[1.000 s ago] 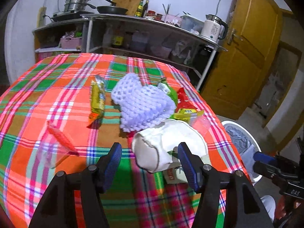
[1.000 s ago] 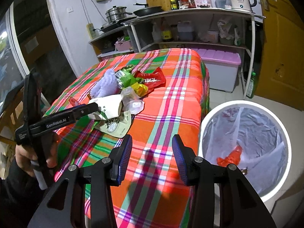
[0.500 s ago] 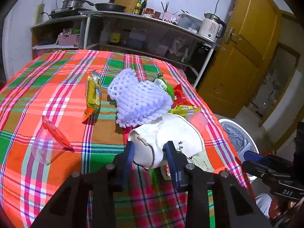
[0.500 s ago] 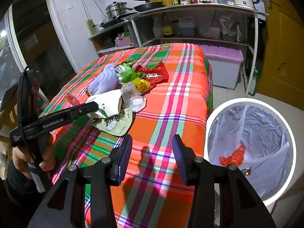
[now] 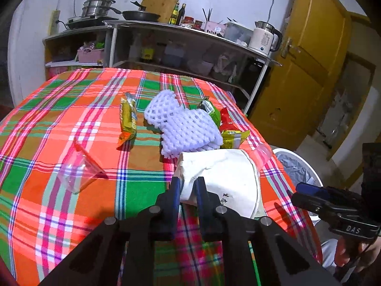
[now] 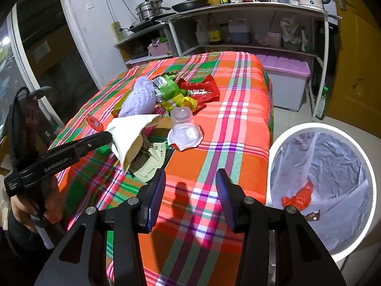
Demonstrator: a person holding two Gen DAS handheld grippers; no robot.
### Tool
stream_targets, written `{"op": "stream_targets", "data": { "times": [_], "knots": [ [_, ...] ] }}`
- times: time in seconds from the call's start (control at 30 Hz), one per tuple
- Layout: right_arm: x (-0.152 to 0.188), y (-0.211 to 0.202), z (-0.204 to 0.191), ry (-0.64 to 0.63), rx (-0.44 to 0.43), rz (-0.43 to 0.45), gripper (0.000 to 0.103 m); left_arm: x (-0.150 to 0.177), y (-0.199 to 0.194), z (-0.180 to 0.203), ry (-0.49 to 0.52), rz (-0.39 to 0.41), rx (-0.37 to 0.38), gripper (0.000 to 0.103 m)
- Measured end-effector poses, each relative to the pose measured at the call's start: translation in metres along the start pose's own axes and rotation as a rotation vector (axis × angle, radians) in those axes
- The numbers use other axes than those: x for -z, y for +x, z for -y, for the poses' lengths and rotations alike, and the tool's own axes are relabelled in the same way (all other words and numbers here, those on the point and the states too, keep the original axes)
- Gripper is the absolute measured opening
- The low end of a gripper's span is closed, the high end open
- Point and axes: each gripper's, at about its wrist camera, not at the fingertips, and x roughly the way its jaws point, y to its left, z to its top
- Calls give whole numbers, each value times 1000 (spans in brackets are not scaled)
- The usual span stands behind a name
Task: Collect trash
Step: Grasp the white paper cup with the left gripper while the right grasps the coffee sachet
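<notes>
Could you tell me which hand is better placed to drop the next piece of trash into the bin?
Left. The left gripper, whose jaws have just been closing, already pinches the white paper bag. The right gripper is open and empty over the table edge beside the bin.

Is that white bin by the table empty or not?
Not empty. The bin has a clear liner, and an orange-red scrap lies at the bottom.
</notes>
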Motion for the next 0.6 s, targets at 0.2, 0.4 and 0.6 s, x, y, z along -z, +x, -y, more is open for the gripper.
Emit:
{"op": "stream_targets", "data": {
  "times": [0.2, 0.4, 0.6],
  "knots": [
    [-6, 13, -6, -14, -17, -15, 45, 0, -15, -10, -32, 30, -18, 13],
    [-15, 36, -17, -47, -42, -45, 45, 3, -24, -24, -70, 41, -38, 13],
    [-24, 58, -26, -70, -58, -76, 45, 5, -30, -32, -92, 50, -47, 13]
  ]
}}
